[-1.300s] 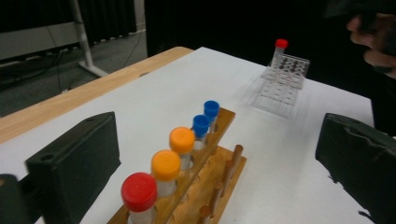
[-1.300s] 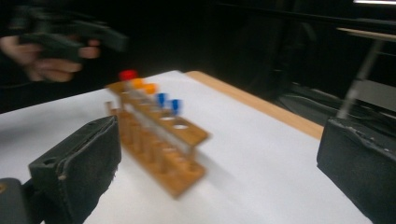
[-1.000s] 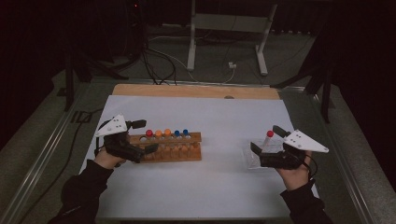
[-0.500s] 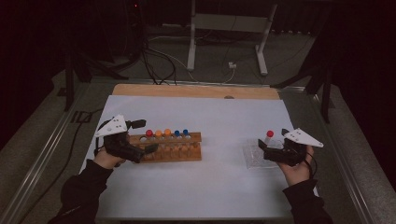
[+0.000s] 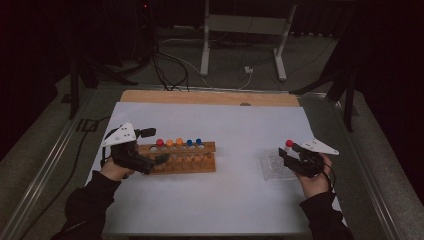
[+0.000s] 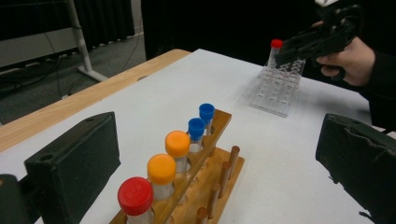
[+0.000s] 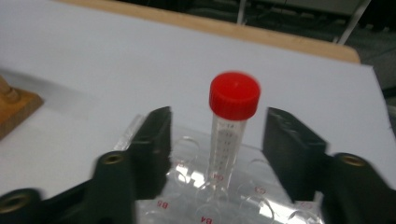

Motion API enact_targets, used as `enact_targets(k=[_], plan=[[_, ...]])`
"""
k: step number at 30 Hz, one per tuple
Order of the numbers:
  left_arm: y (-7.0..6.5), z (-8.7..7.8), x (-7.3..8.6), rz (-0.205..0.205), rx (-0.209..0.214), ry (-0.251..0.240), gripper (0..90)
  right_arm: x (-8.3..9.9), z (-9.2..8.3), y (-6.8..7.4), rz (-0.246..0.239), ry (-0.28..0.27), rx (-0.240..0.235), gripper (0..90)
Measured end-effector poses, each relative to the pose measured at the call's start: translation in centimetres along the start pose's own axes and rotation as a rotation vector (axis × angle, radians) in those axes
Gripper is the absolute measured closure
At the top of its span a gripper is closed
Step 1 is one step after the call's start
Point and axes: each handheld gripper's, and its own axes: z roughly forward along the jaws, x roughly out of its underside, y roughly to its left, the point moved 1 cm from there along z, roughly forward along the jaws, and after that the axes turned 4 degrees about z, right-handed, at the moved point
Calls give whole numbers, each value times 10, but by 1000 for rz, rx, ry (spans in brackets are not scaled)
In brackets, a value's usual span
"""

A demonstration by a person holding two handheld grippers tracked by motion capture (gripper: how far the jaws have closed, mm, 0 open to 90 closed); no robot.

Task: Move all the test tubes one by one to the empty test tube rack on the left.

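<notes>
So the right gripper (image 7: 215,140) sits low over a clear plastic rack (image 5: 274,165) near the right edge of the white paper-covered table (image 5: 230,200). Its chunky matte black jaws have just been closing in around a red-capped tube (image 7: 229,126), but there's a visible gap on both sides, so the pads aren't touching it. The tube is a slim see-through cylinder with printed graduation marks and a ribbed red screw cap, and it stands upright in one of the rack's round wells. That rack is a flat, glossy, transparent tray with a grid of holes and small red letter labels; the picture is a bit soft there, so I can't say for sure which well the tube is in. Over on the left side of the table, the left gripper (image 5: 150,161) has its blocky foam-looking jaws spread wide on either side of the near end of a wooden rack (image 6: 219,163). No contact with it that I can make out. That one is a warm brown, smooth-finished piece with a drilled top rail and a row of little round pegs along the base. It holds five tubes in a line: a red cap (image 6: 135,196), two orange caps (image 6: 161,169), and two blue caps (image 6: 206,113), all matte plastic.
</notes>
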Motion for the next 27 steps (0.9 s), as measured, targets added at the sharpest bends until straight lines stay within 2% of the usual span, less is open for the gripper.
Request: enact_targets(k=[4, 8, 11, 15, 20, 27], plan=[[0, -1, 0, -2, 3, -3, 6, 0, 2, -1, 19, 10, 14, 621], [0, -1, 0, -2, 2, -5, 6, 0, 3, -2, 24, 22, 15, 666], [1, -1, -1, -2, 2, -4, 6, 0, 3, -2, 31, 23, 18, 736], [1, 0, 0, -7, 3, 2, 6, -4, -1, -2, 31, 2, 17, 745], [1, 0, 0, -8, 9, 0, 6, -12, -9, -1, 9, -24, 21, 746], [0, 0, -1, -7, 14, 3, 6, -27, -29, 2, -4, -83, 13, 747]])
